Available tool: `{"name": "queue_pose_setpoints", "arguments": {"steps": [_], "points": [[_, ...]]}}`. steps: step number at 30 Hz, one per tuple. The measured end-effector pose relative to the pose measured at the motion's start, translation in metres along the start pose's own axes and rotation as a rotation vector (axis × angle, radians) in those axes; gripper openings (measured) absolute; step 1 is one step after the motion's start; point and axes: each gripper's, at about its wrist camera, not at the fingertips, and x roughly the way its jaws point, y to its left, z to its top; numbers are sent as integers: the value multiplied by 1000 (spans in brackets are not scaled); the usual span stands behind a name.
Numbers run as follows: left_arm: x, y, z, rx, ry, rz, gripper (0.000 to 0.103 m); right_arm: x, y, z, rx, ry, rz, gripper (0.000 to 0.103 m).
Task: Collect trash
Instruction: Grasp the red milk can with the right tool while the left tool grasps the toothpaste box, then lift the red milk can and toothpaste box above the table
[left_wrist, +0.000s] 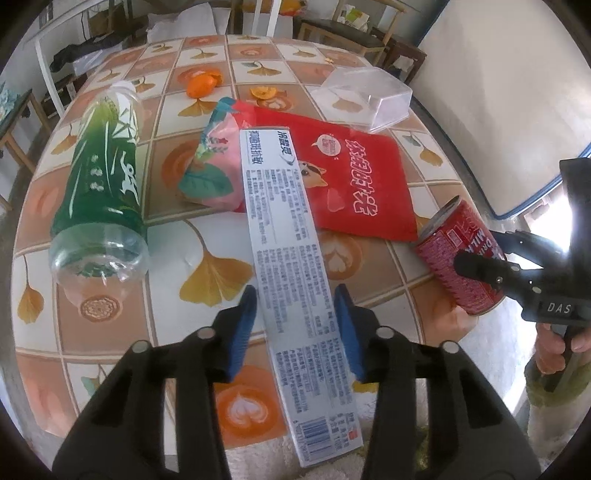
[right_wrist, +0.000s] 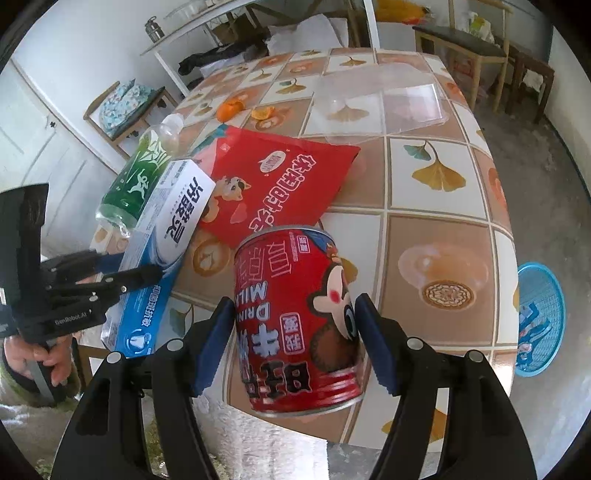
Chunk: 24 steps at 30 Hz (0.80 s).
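My left gripper (left_wrist: 295, 325) is closed around a long blue-white toothpaste box (left_wrist: 291, 291), its blue pads against both sides; the box tilts up off the table. The same box shows in the right wrist view (right_wrist: 162, 251). My right gripper (right_wrist: 295, 339) is shut on a red milk can (right_wrist: 295, 325), held tilted above the table's near edge; the can also shows in the left wrist view (left_wrist: 458, 254). On the table lie a green plastic bottle (left_wrist: 99, 192), a red snack bag (left_wrist: 347, 177), a pink wrapper (left_wrist: 214, 170), orange peels (left_wrist: 203, 83) and a clear plastic lid (left_wrist: 364, 99).
The tiled tablecloth table (right_wrist: 443, 236) fills both views. A blue basket (right_wrist: 539, 317) stands on the floor to the right of the table. Wooden chairs and stools (right_wrist: 480, 48) stand behind the table, with a white wall on the far right.
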Motion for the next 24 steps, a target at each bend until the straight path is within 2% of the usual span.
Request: {"name": "queue_pose_setpoints", "arguments": {"steps": [8,24], "points": [[-3,-2,-5,0,-29,-3,38,5,1,2,18,10,-5,67],[-12,-9,-12,19,-71,-4,35,13,8,1,-30,44,-45,71]]}}
